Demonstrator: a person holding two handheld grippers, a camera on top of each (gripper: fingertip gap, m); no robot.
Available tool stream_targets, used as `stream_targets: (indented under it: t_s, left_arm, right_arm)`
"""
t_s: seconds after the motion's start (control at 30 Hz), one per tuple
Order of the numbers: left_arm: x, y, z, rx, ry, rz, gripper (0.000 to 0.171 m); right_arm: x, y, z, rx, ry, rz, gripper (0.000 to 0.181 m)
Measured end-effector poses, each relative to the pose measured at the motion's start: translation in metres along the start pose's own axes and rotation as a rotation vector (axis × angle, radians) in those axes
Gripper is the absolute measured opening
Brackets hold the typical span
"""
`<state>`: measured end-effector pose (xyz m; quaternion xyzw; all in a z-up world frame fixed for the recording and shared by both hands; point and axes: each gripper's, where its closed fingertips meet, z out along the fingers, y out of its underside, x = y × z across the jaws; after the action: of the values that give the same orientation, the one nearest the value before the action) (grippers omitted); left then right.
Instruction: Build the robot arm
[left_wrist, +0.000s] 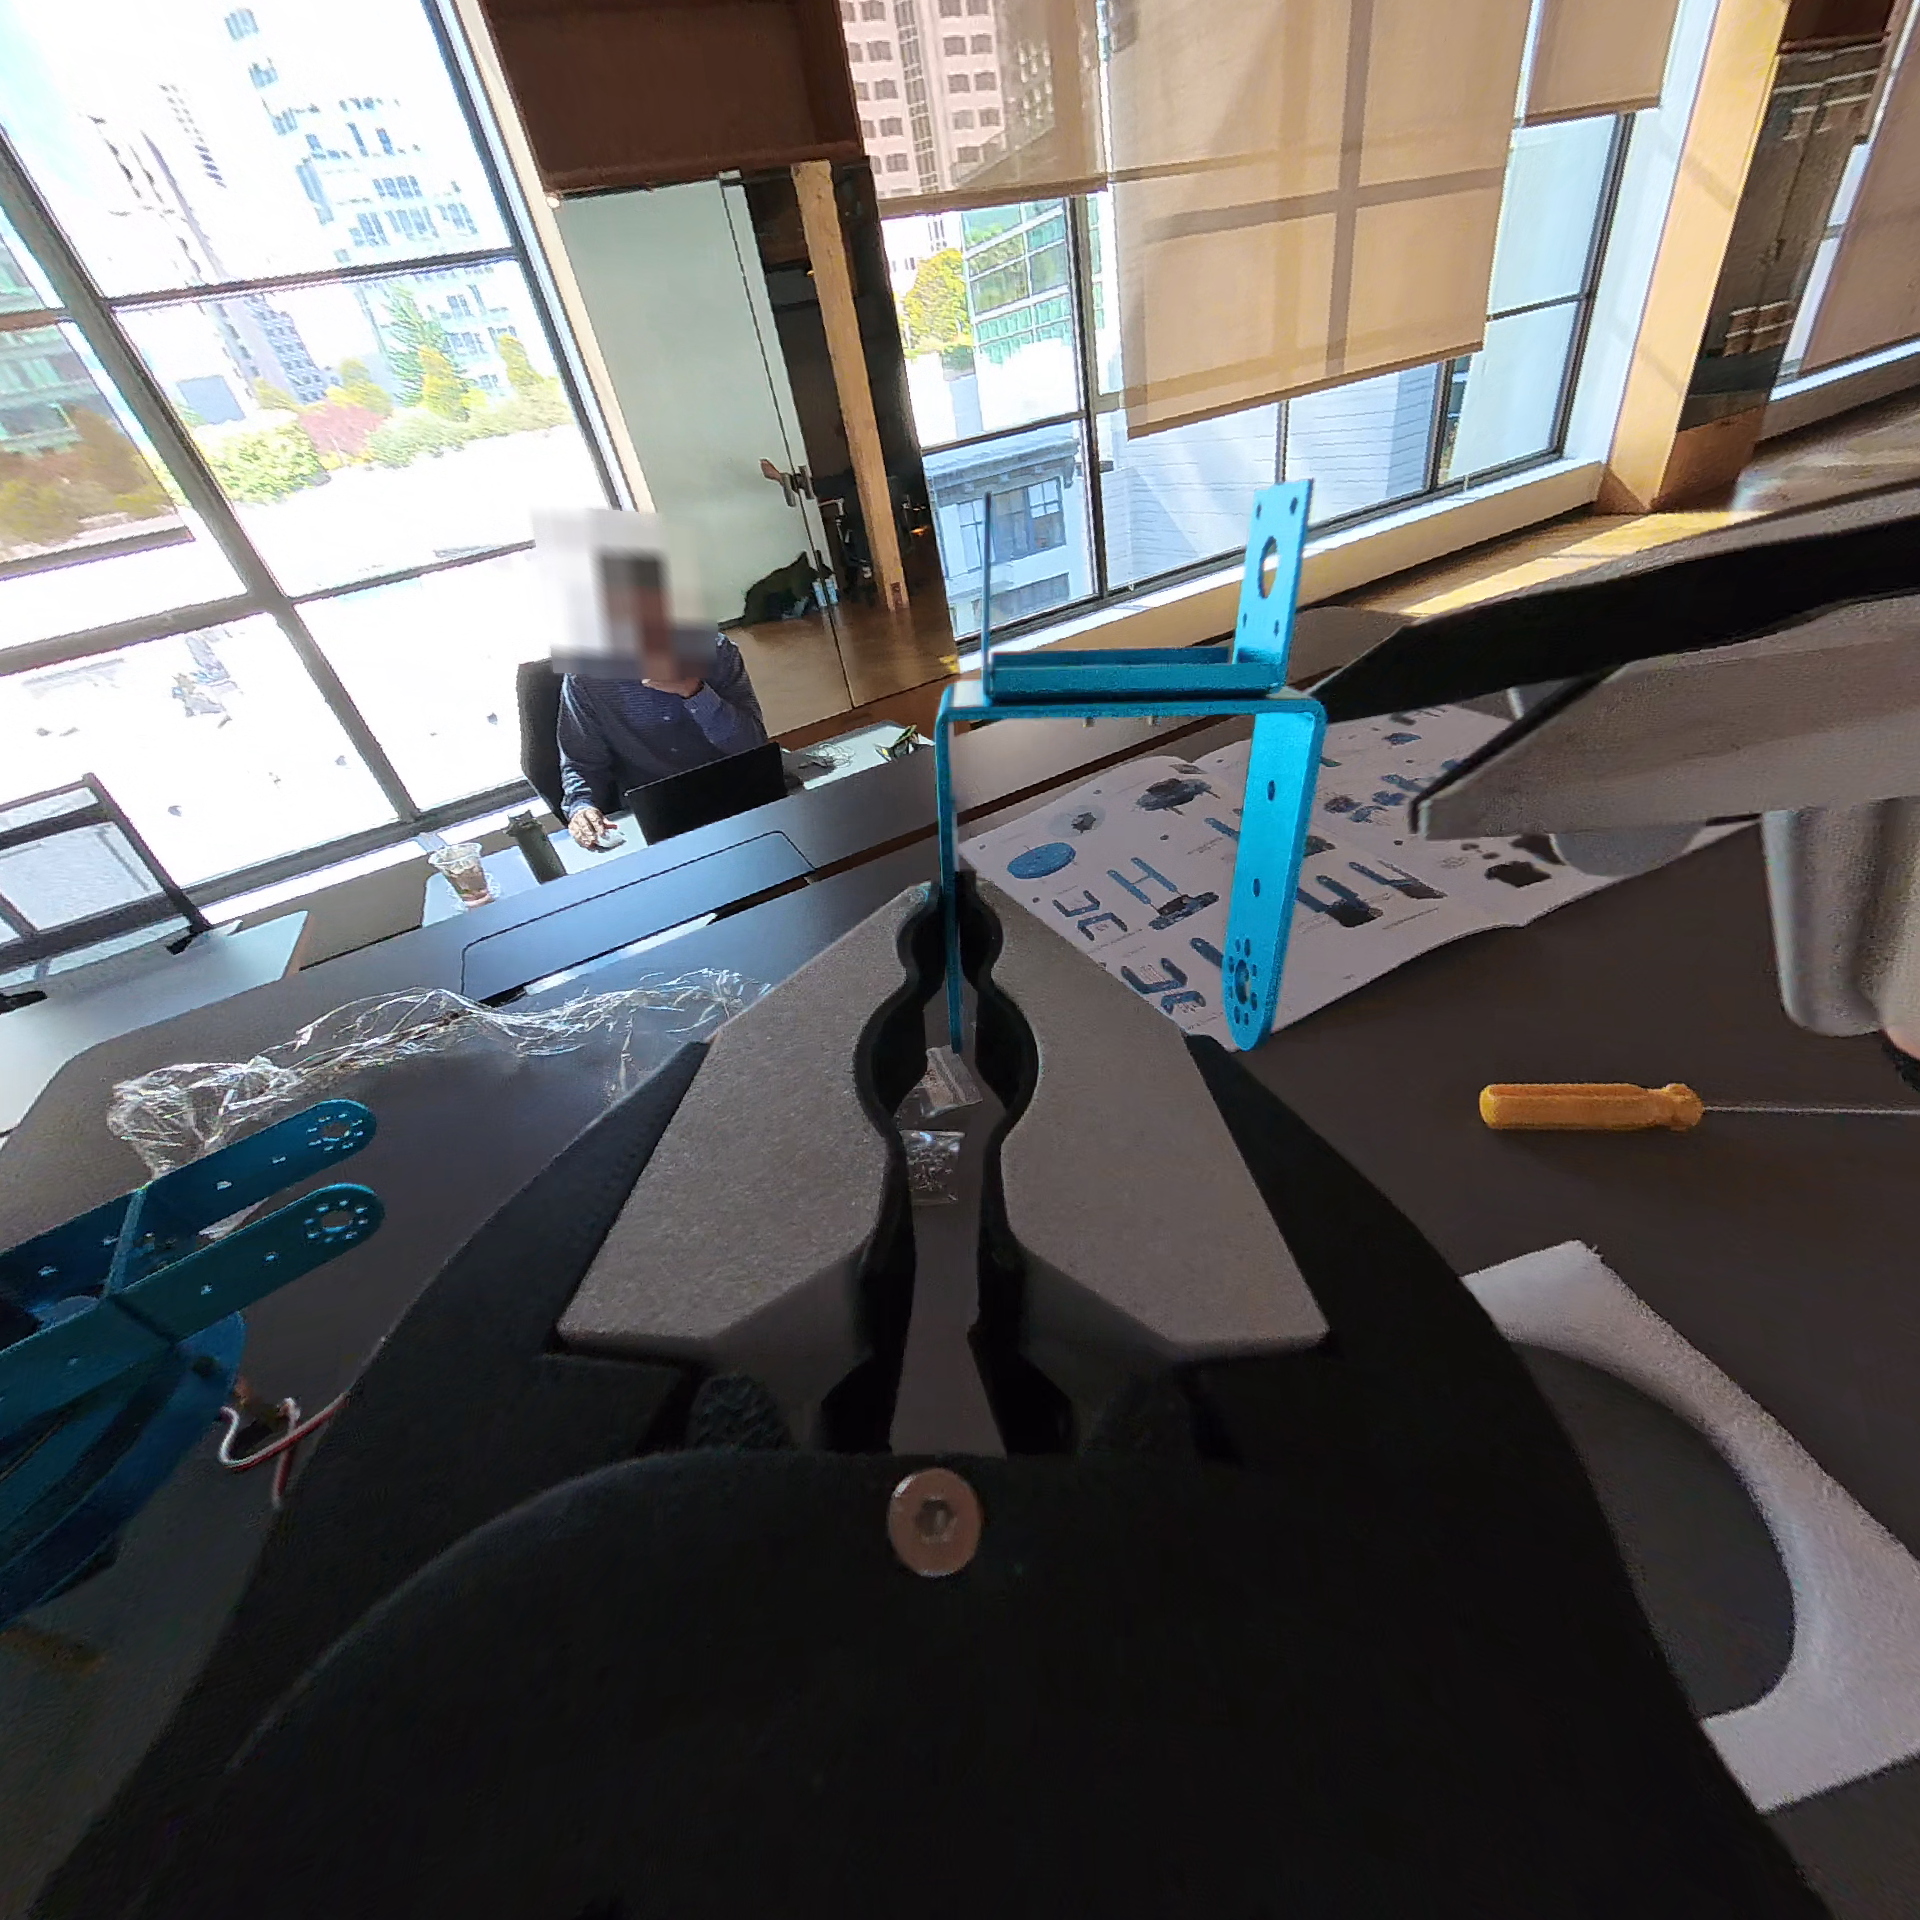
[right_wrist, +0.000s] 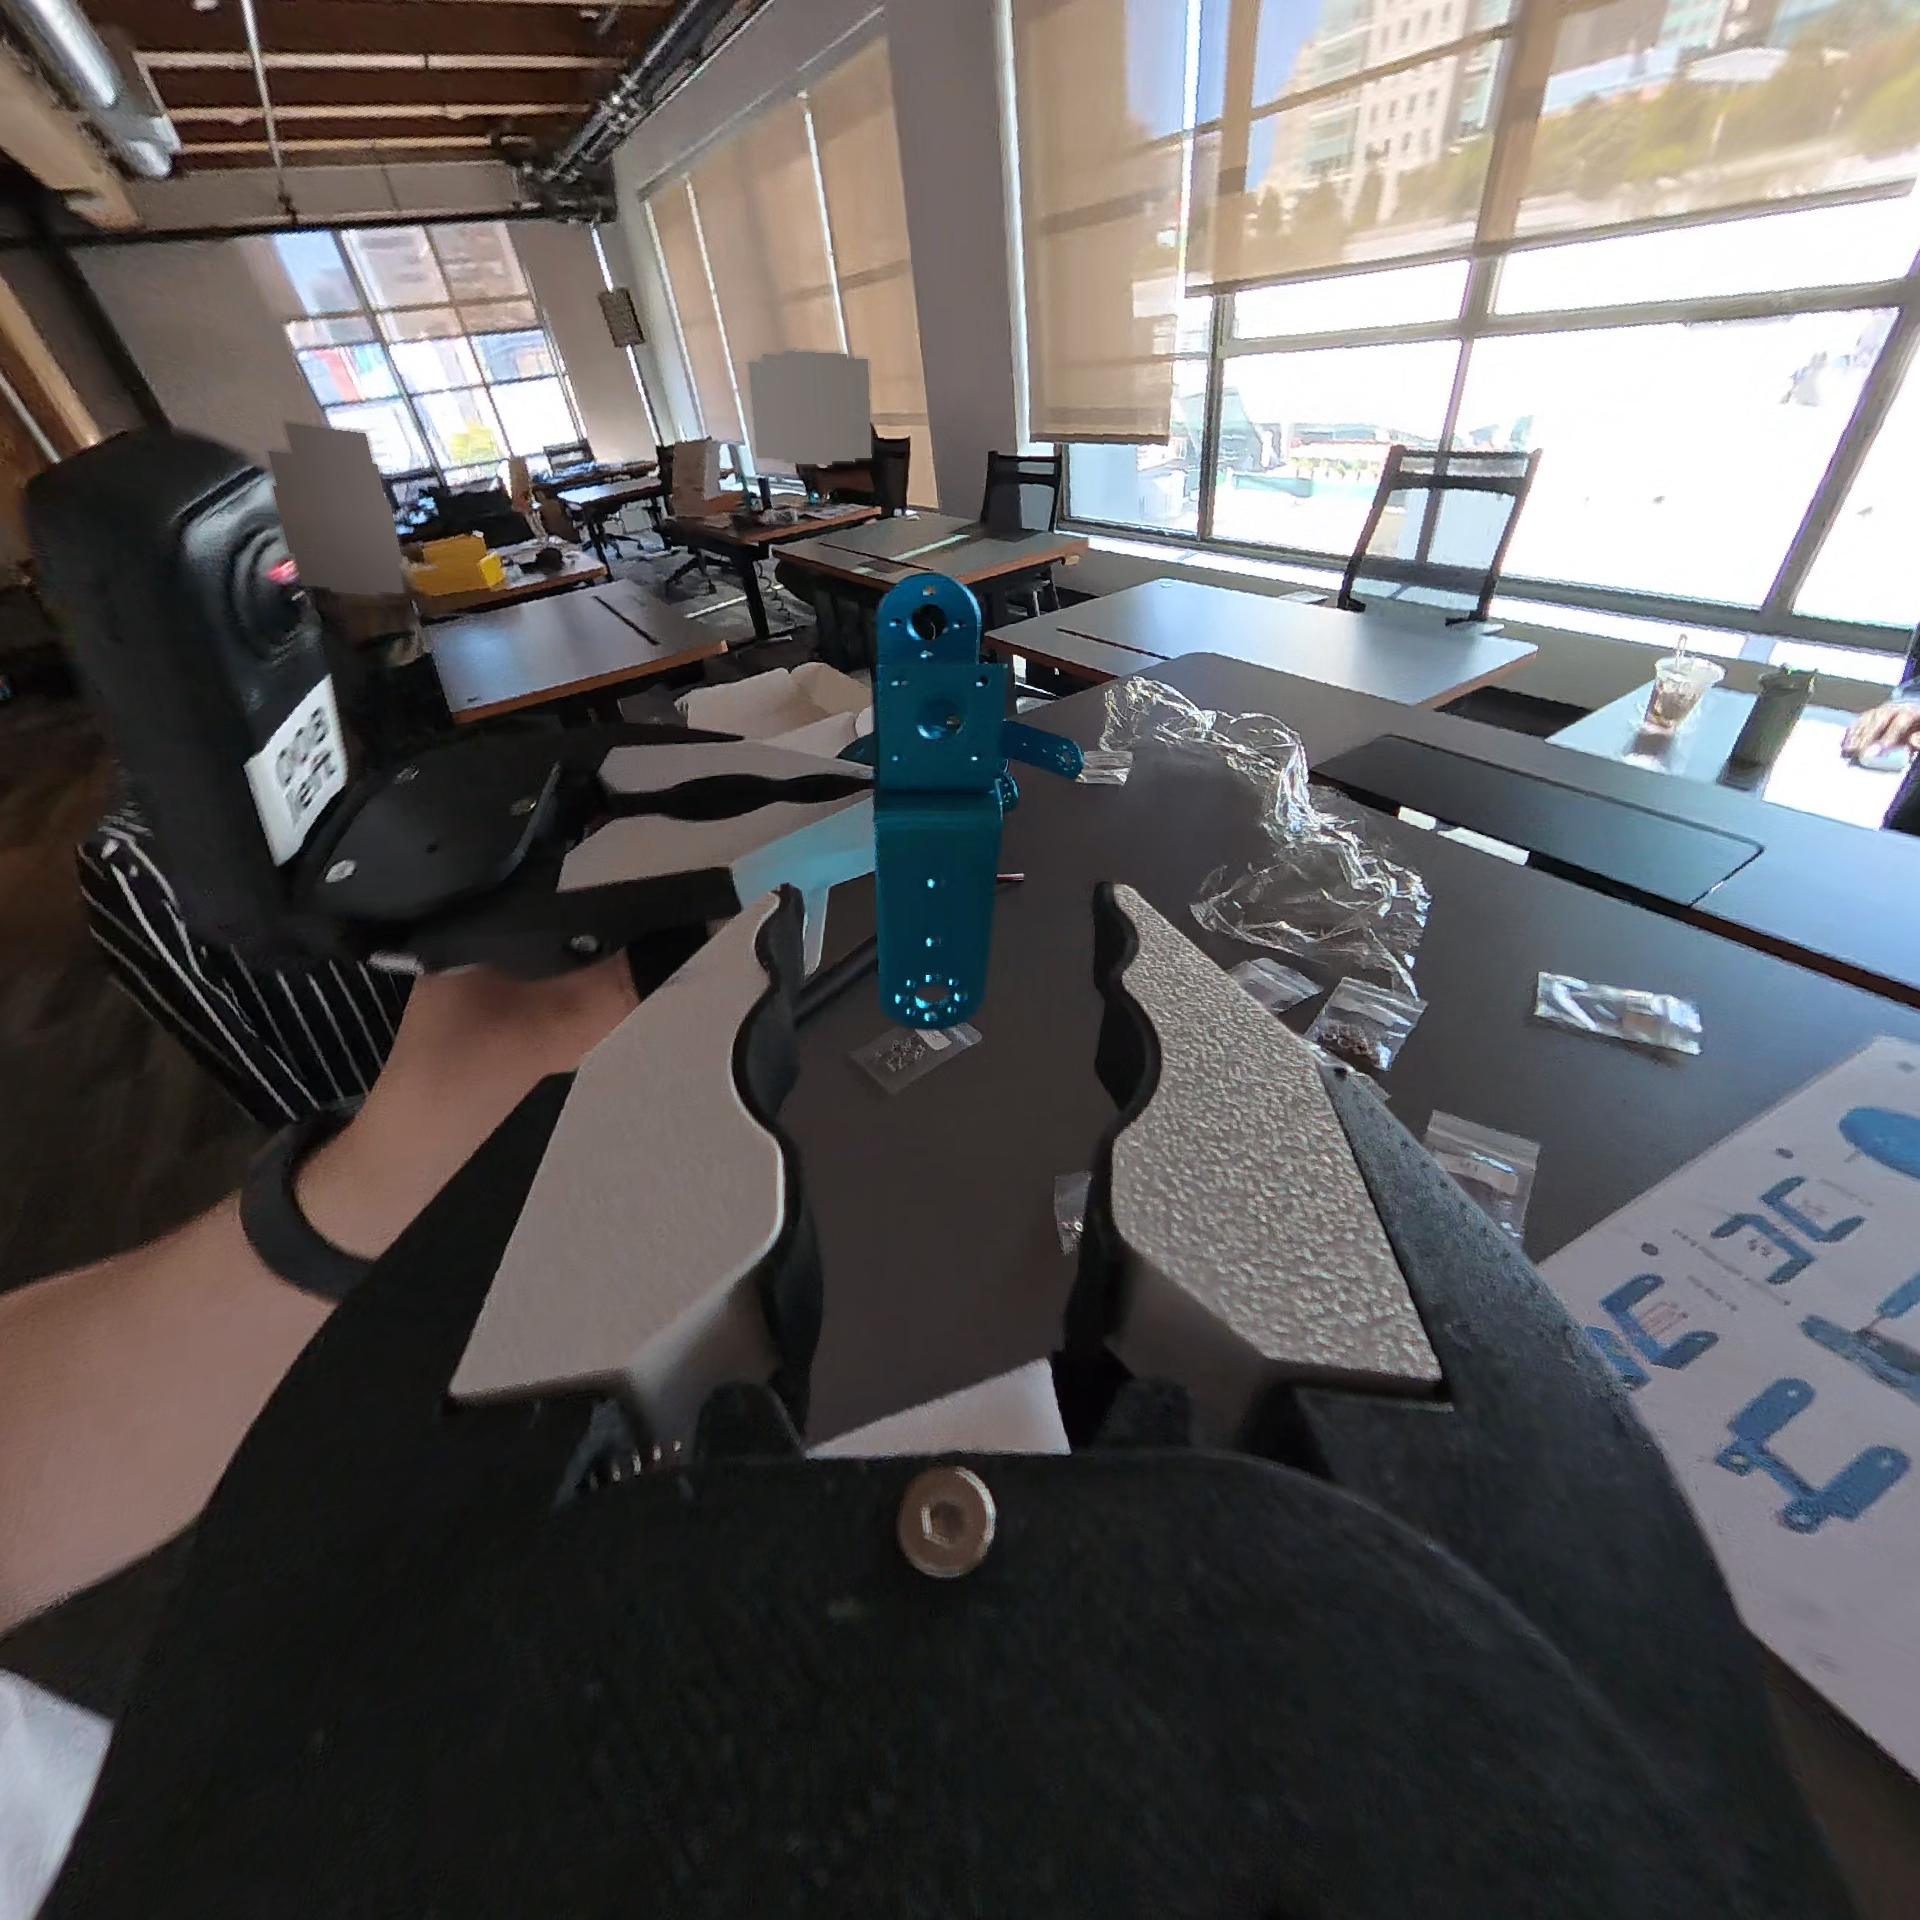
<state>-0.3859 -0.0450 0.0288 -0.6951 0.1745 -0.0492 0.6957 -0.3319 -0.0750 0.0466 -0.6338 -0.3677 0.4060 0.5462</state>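
Observation:
My left gripper (left_wrist: 956, 914) is shut on one leg of a blue U-shaped metal bracket (left_wrist: 1262, 831) and holds it up above the dark table (left_wrist: 1558, 1226). A second blue bracket (left_wrist: 1143, 675) rests on its top, with a drilled plate standing upright. My right gripper (right_wrist: 945, 914) is open and empty. The free leg of the bracket (right_wrist: 935, 914) hangs just beyond its fingertips. The right gripper also shows in the left wrist view (left_wrist: 1371, 758), beside the bracket's right corner. The left gripper shows in the right wrist view (right_wrist: 800, 831), held by a hand.
A blue bracket assembly (left_wrist: 177, 1247) with wires lies at the left. A yellow screwdriver (left_wrist: 1590, 1107), a printed sheet (left_wrist: 1143, 904), crumpled plastic wrap (right_wrist: 1299, 831), small bags of screws (right_wrist: 1361, 1018) and white foam (left_wrist: 1621, 1351) lie on the table. A person with a laptop (left_wrist: 707, 800) sits at the far desk. Across from one pair of fingers to the other is roughly 7 cm. It is some 25 cm from my right tips to the yellow screwdriver (left_wrist: 1590, 1107).

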Motion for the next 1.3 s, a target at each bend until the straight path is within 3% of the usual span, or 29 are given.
stream_targets:
  t_s: [0.2, 0.3, 0.4, 0.5, 0.57, 0.67, 0.83, 0.97, 1.03, 1.13, 1.23, 1.3]
  left_arm:
    - [-0.007, 0.004, -0.008, 0.010, -0.049, 0.004, 0.000]
    - [-0.009, 0.007, -0.012, 0.017, -0.051, -0.010, 0.000]
    - [-0.010, 0.009, -0.016, 0.033, -0.036, -0.015, 0.000]
    - [-0.005, 0.017, -0.016, 0.012, 0.023, -0.002, 0.001]
    - [0.004, 0.024, -0.016, -0.007, 0.104, 0.013, 0.005]
    - [0.019, 0.030, -0.020, -0.009, 0.267, -0.044, 0.035]
    - [0.033, 0.030, -0.037, 0.026, 0.685, -0.212, 0.037]
    - [0.040, 0.038, -0.021, -0.014, 0.968, -0.215, 0.047]
    - [0.041, 0.041, -0.011, -0.034, 1.075, -0.290, 0.041]
    - [0.037, 0.043, 0.005, -0.016, 1.138, -0.408, 0.036]
    - [0.048, 0.063, 0.015, -0.060, 1.144, -0.371, 0.044]
    - [0.052, 0.068, 0.018, -0.040, 1.138, -0.344, 0.036]
  right_arm:
    - [-0.006, 0.004, 0.022, 0.057, -0.018, 0.109, 0.047]
    - [-0.016, 0.006, 0.032, 0.052, -0.053, 0.062, 0.047]
    - [-0.019, 0.010, 0.036, 0.053, -0.070, 0.040, 0.026]
    - [-0.017, 0.016, 0.035, 0.043, -0.094, 0.036, 0.025]
    - [-0.014, 0.018, 0.032, 0.052, -0.111, 0.040, 0.025]
    - [-0.013, 0.022, 0.027, 0.055, -0.178, 0.072, 0.025]
    - [-0.001, 0.037, 0.019, 0.043, -0.242, 0.082, 0.024]
    - [0.016, 0.051, 0.018, 0.032, -0.309, 0.129, 0.025]
    - [0.028, 0.052, 0.017, 0.052, -0.326, 0.163, 0.024]
    - [0.039, 0.058, 0.013, 0.059, -0.391, 0.223, 0.025]
    - [0.050, 0.066, 0.016, 0.057, -0.412, 0.235, 0.024]
    - [0.054, 0.071, 0.021, 0.052, -0.441, 0.247, 0.024]
